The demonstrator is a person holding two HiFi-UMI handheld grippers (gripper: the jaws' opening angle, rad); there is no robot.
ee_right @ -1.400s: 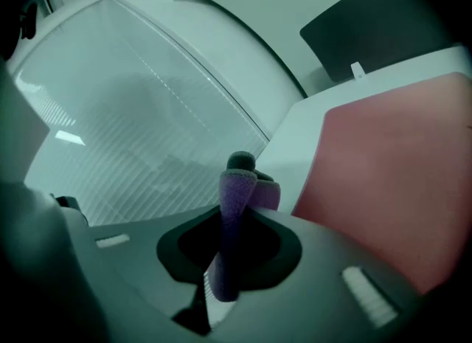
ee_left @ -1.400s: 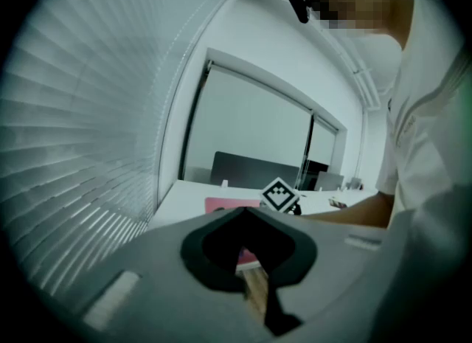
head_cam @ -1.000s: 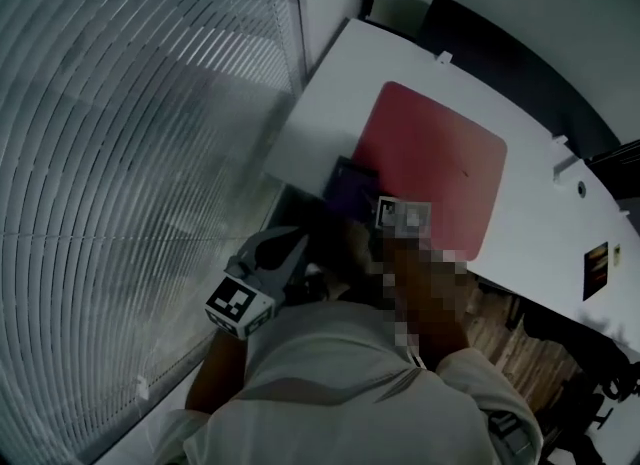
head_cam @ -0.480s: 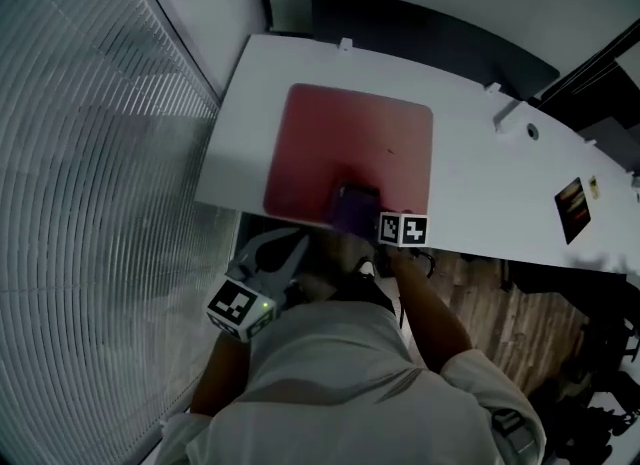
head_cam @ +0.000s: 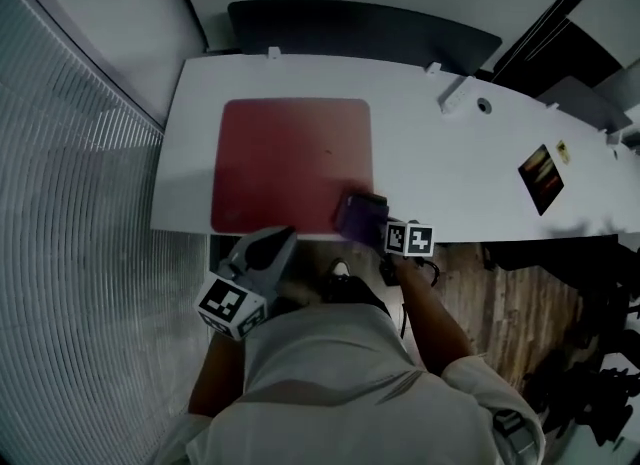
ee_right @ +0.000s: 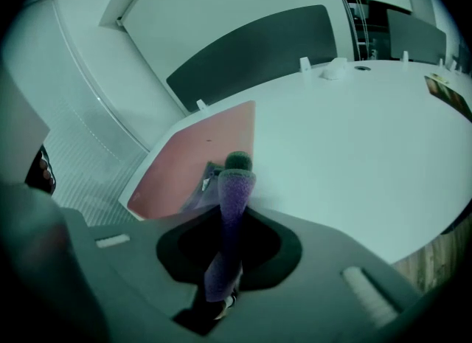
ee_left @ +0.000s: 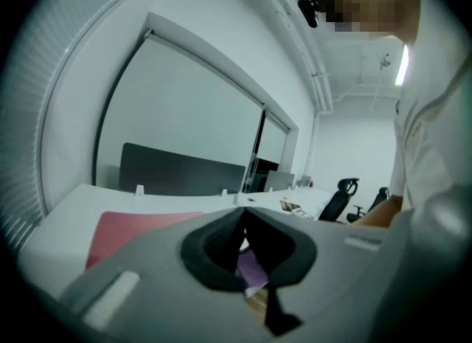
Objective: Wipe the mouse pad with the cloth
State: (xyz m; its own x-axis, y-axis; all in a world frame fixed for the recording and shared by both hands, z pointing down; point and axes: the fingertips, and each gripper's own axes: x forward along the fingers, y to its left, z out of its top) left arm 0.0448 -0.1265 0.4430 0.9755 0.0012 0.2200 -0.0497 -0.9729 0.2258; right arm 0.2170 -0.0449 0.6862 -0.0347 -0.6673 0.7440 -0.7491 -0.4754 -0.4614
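The mouse pad [head_cam: 285,158] is red and lies on the left half of the white desk [head_cam: 450,168], with its near edge close along the desk's front edge. The purple cloth [head_cam: 358,215] sits at the pad's near right corner, overlapping the pad's right edge and reaching almost to the desk's front edge. The right gripper [head_cam: 380,225] is clamped on the cloth, a fold of which stands upright between its jaws in the right gripper view. From that corner the whole face of the pad lies bare toward its far and left edges.

Right of the pad runs a wide stretch of bare desk, out to a small dark card [head_cam: 540,175]. Beyond the pad's far edge a strip of desk ends at a dark screen [head_cam: 360,25]. The left gripper [head_cam: 278,238] hangs off the desk just in front of the pad's near edge, its jaws together with nothing between them.
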